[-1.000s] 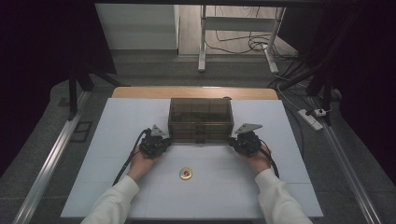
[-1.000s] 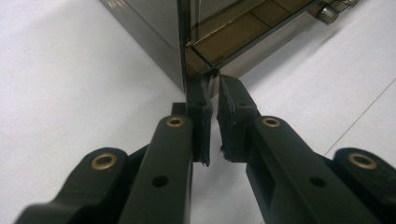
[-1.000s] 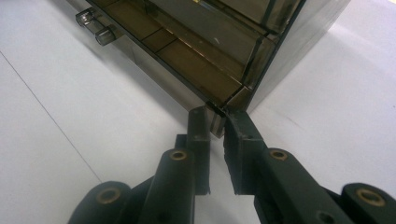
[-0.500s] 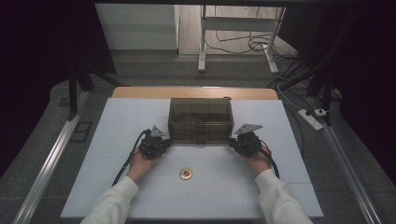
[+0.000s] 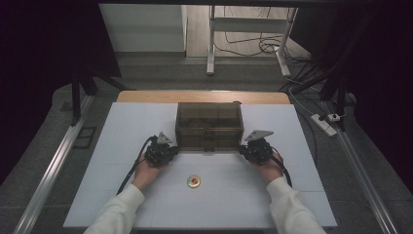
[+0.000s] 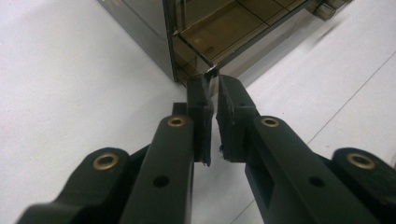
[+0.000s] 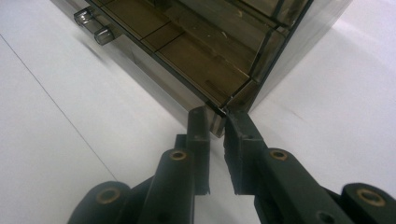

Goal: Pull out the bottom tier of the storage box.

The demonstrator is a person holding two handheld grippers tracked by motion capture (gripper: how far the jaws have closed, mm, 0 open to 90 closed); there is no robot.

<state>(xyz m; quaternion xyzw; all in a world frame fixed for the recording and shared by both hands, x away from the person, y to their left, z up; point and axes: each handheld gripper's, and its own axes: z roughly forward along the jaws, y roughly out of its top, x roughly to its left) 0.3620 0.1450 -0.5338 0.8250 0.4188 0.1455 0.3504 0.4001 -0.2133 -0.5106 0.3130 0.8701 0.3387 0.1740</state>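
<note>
1. I see the smoky transparent plastic organiser box point(image 5: 209, 126) at the middle of the white bench point(image 5: 122, 126).
2. My left tongs point(image 5: 171, 150) pinch its near-left corner edge point(image 6: 211, 73), forearm angled inward.
3. My right tongs point(image 5: 245, 149) clamp the near-right corner point(image 7: 218, 116), mirrored.
4. A small round gold-rimmed disc point(image 5: 193, 181) lies between my wrists.

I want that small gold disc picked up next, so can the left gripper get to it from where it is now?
Probably yes, once it lets go. The left gripper is shut on the near left corner of the smoky box. The gold disc lies close by on the white table, with nothing between them.
</note>
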